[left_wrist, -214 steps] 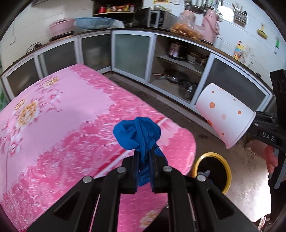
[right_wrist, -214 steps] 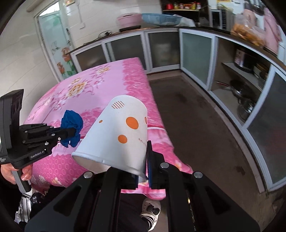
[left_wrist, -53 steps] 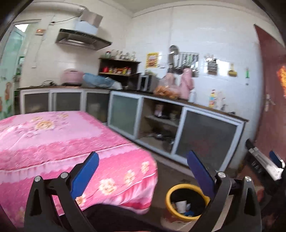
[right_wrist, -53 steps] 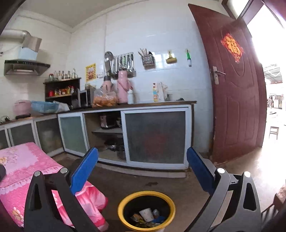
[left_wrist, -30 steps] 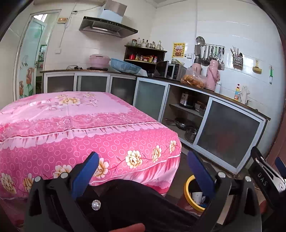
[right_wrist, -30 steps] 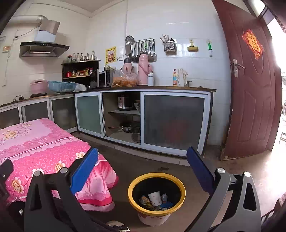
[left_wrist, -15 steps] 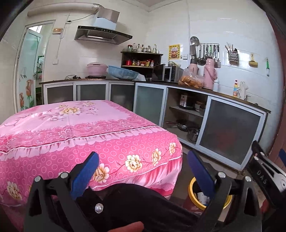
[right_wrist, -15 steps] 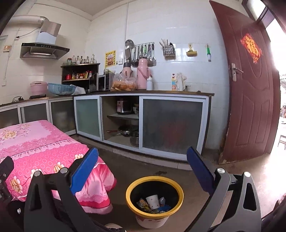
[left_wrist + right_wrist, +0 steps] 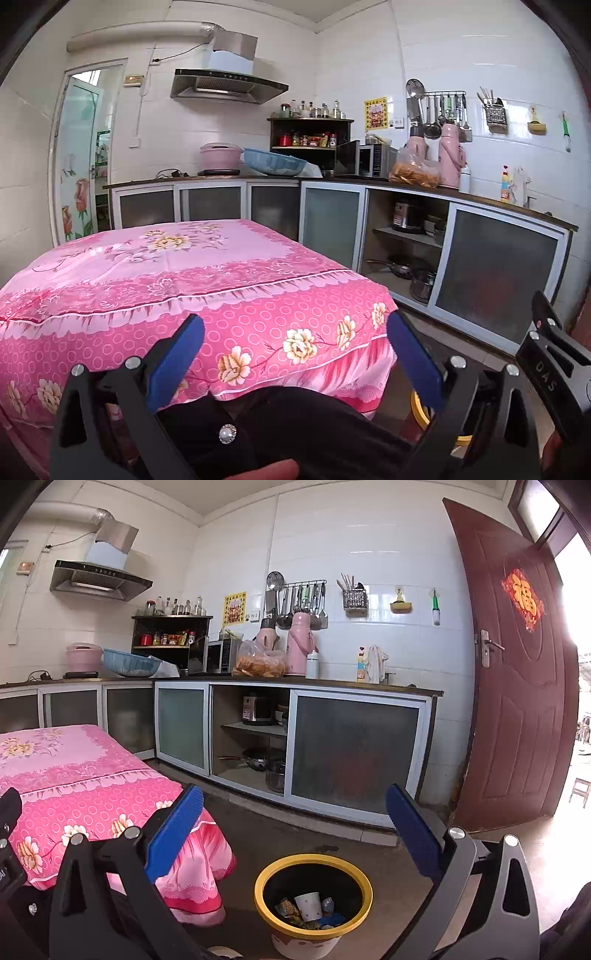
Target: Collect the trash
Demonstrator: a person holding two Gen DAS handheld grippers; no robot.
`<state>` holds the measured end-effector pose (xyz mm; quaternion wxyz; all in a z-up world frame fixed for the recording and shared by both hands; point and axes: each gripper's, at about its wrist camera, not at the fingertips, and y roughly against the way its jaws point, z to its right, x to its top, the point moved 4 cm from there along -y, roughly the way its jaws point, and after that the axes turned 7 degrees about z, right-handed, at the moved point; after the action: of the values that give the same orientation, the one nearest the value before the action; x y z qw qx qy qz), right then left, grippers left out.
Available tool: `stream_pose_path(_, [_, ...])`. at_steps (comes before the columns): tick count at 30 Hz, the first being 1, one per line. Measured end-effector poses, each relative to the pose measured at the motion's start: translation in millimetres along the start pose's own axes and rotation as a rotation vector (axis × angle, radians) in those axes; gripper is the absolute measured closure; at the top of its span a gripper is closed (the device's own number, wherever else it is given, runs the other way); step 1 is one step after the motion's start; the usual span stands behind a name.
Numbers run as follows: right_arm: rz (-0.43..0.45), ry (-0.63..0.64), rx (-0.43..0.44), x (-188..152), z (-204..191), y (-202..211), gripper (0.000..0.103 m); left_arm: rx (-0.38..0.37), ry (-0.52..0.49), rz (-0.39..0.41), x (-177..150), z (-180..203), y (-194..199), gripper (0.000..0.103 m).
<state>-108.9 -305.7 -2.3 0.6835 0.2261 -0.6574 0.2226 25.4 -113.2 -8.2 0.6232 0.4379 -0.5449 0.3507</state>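
A yellow-rimmed trash bin stands on the floor below my right gripper, which is open and empty. Inside the bin lie a white paper cup, a bit of blue cloth and wrappers. My left gripper is open and empty, facing the table with the pink floral cloth. In the left wrist view only a sliver of the bin rim shows, and the right gripper's body sits at the right edge.
Kitchen cabinets with an open shelf of pots run along the wall. A brown door stands open at the right. The person's dark clothing fills the bottom of the left wrist view. The table's corner hangs near the bin.
Both grippers, seen holding the blue cloth and paper cup earlier, are open and empty; those items lie in the bin. Over the last second both views tilted up slightly.
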Motion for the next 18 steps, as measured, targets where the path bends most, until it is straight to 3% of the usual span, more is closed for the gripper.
stream_pose_path(18, [-0.043, -0.005, -0.030, -2.4, 7.7, -4.8, 0.008, -0.092, 0.010, -0.053, -10.2, 5.3, -10.1, 0.008])
